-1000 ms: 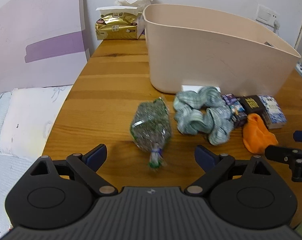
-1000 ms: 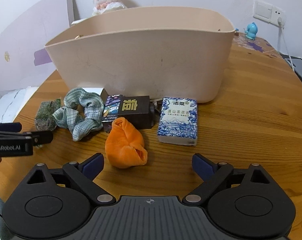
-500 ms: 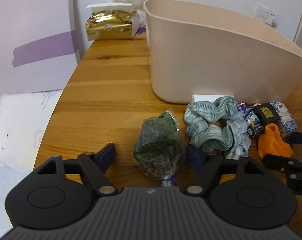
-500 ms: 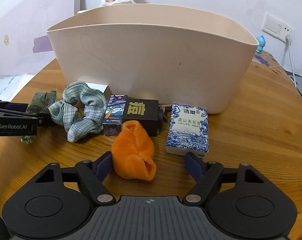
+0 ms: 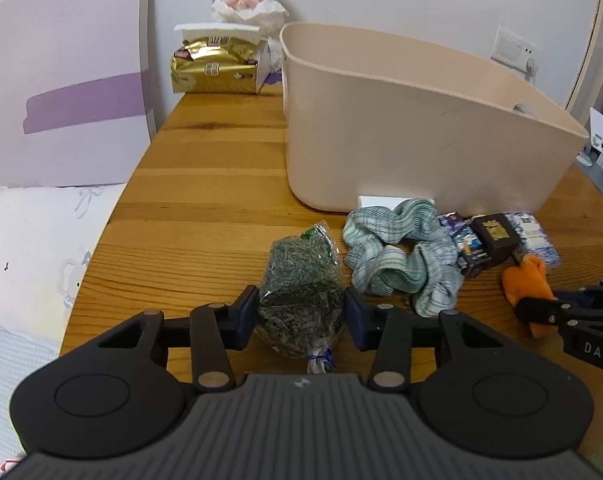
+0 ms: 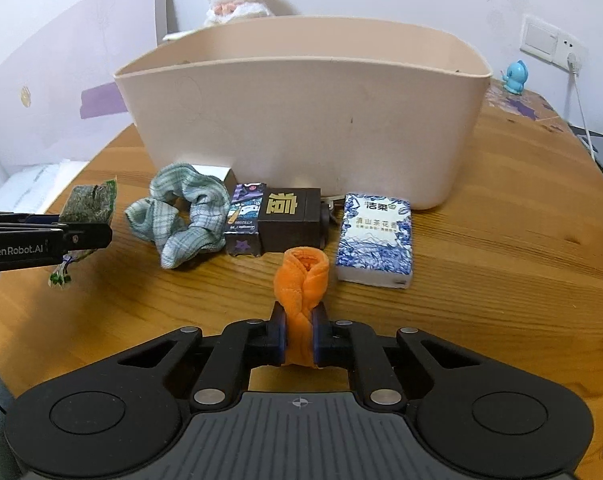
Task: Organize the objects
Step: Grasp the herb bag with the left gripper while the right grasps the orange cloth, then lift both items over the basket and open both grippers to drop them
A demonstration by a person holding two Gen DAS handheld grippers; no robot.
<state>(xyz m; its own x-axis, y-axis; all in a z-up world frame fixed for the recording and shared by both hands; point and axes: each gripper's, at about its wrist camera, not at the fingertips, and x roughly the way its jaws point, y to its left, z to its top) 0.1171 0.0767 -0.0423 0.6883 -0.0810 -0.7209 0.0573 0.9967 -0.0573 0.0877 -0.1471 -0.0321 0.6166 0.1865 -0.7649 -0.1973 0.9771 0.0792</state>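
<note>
The left claw has its two pads pressed against the sides of a clear bag of dried green leaves, so it is clamped on the bag. The bag lies on the wooden table with its tied neck toward the camera and its wide end aimed at the tub; its long axis runs along the claw's fingers, front to back. The right claw is clenched on a rolled orange cloth, pinching its near end. The roll's long axis also runs away from the camera, its open folded end facing the tub. Whether either thing has left the tabletop cannot be told.

Just beyond the orange cloth sit a dark box with a gold character, a small purple printed box touching its left side, and a blue-and-white tissue pack lying flat to the right. A green checked scrunchie lies left of the boxes, partly over a white box. Behind them all stands the beige tub.

As a judgement, the sorting is at an early stage: two things are gripped, nothing can be seen inside the tub from these angles, and five things remain on the table in front of it.
</note>
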